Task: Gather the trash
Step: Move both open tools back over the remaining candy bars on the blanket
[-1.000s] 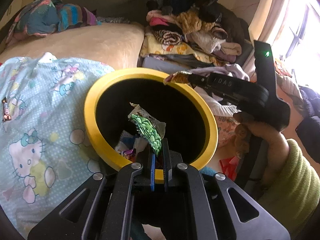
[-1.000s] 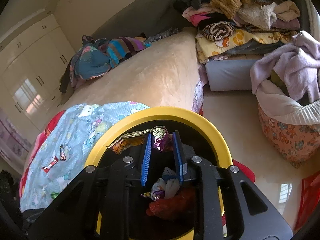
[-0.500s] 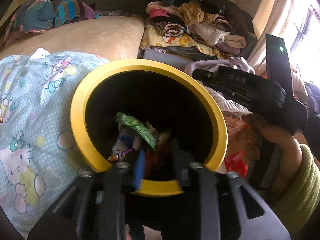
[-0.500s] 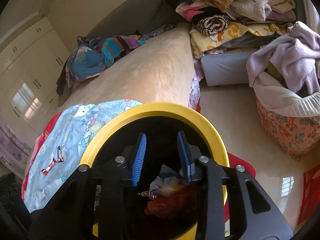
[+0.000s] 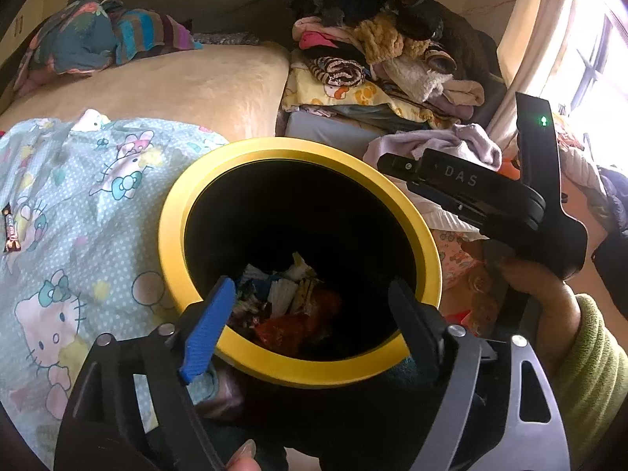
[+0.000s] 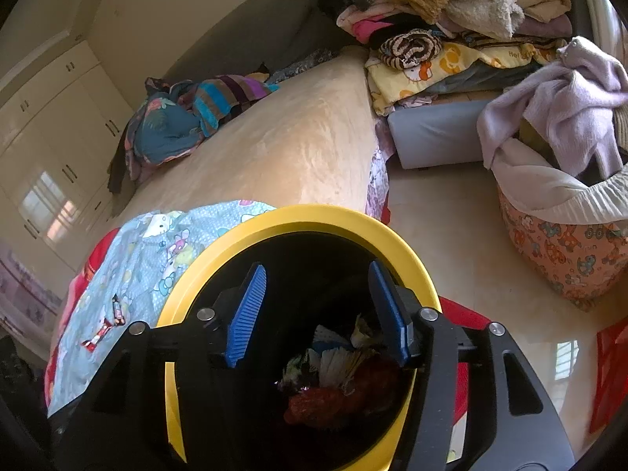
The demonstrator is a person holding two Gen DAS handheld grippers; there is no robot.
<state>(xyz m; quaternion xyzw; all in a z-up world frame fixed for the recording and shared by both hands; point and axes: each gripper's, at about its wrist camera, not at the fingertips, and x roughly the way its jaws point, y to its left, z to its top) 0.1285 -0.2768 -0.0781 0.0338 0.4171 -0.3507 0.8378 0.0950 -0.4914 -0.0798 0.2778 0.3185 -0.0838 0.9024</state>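
**Both grippers spread over the bin**

The left gripper [image 5: 310,306] hangs above the near rim of the bin [image 5: 172,212], its jaws spread wide and holding nothing. The right gripper [image 6: 318,310] is over the same bin [image 6: 408,251], jaws also spread and empty; in the left view its black body [image 5: 471,192] reaches in from the right above the far rim.

The bin has a yellow rim and a black inside. At its bottom lies the trash [image 5: 290,302]: crumpled wrappers, white, blue and red, heaped together. In the right view the same heap [image 6: 337,376] shows between and below the jaws.

The bin stands just beside the bed, touching the blue cartoon sheet [image 5: 78,212]. Two wrappers lie on that sheet, well apart from the bin: a dark one [image 5: 11,228] and, in the right view, a red-and-white one [image 6: 103,329] near it.
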